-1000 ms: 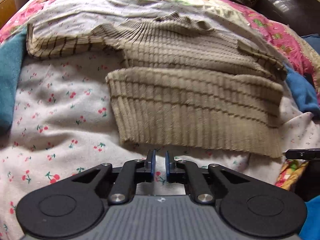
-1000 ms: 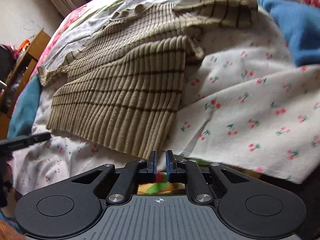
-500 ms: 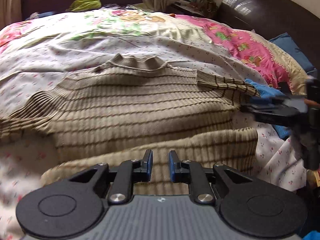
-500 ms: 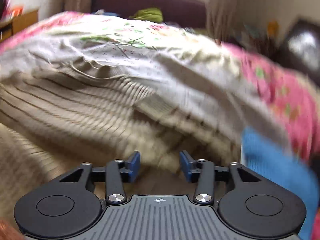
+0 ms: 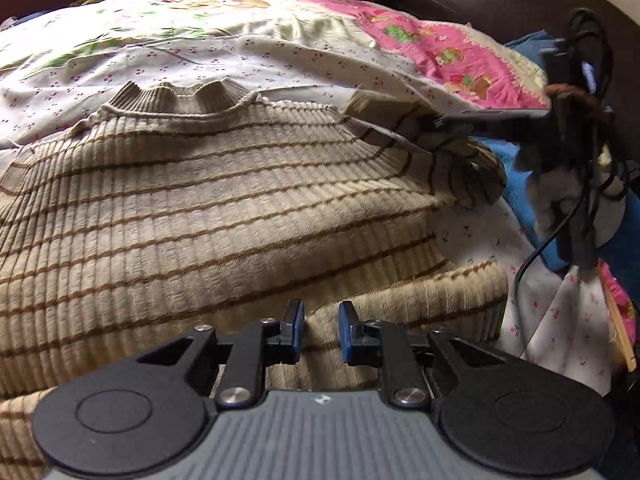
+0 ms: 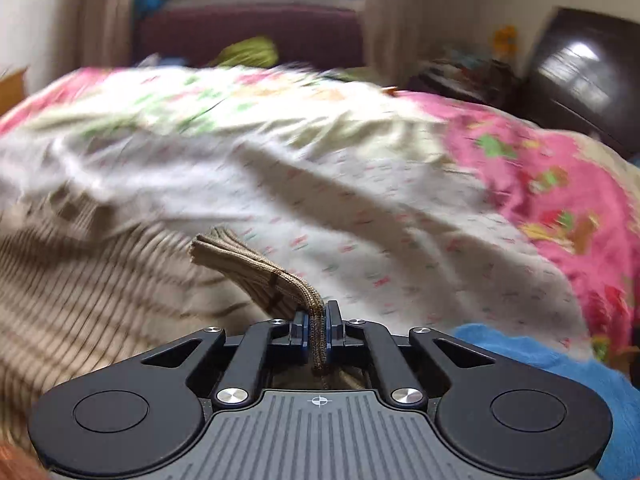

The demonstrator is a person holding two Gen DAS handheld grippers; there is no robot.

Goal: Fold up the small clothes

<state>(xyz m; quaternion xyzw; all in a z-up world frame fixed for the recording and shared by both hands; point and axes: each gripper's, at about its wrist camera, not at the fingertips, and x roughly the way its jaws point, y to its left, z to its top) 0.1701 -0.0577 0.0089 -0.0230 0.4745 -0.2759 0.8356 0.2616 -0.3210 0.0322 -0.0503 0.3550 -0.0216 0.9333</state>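
We count one tan ribbed sweater with brown stripes (image 5: 224, 200). We count one white sheet with little cherries (image 5: 240, 56), one pink flowery quilt (image 5: 432, 52), and one blue fuzzy cloth (image 6: 560, 364). We hold two black grippers.

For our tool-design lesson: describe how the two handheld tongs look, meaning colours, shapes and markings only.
Both match. The left tongs and right tongs have blue fingertip pads on black linkage arms with silver rivets, two round black discs, and a ribbed grey body bearing a small white mark. In the left view, black cables hang by the right one.
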